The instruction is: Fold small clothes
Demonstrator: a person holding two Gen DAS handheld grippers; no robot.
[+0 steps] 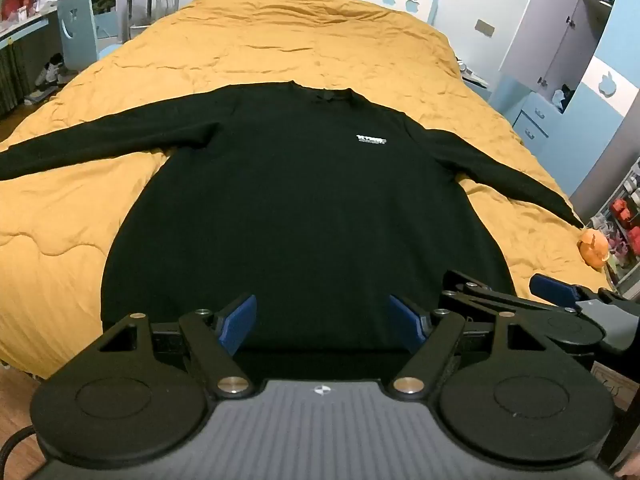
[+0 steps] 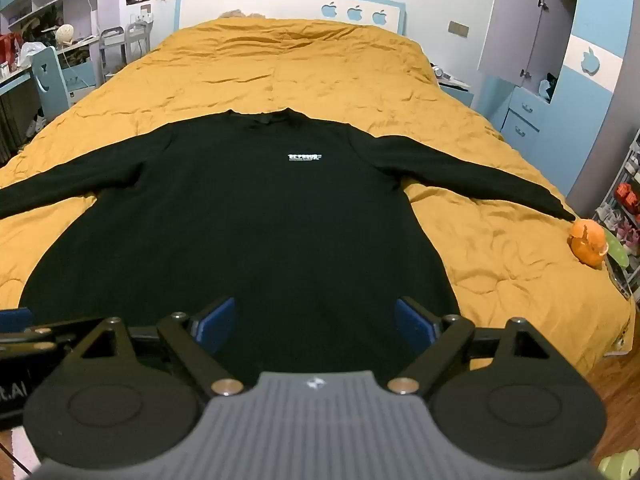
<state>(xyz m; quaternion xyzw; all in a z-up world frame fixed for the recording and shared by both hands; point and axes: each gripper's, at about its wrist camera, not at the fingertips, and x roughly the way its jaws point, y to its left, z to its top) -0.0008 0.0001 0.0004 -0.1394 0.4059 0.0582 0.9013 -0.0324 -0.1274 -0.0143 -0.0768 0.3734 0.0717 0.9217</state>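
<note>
Black long-sleeved top (image 1: 288, 200) lies flat, front up, on the yellow quilt (image 1: 280, 32); hem at the bed's near edge, collar away. Left gripper (image 1: 322, 322) and right gripper (image 2: 314, 324) hover over the hem, both spread wide, empty. Right sleeve (image 2: 472, 184) nearer the right gripper.

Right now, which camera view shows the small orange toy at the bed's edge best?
The right wrist view: the orange toy appears larger and sharper there, just beyond the cuff of the black sweater. The left wrist view shows it too, but smaller and blurrier.
</note>
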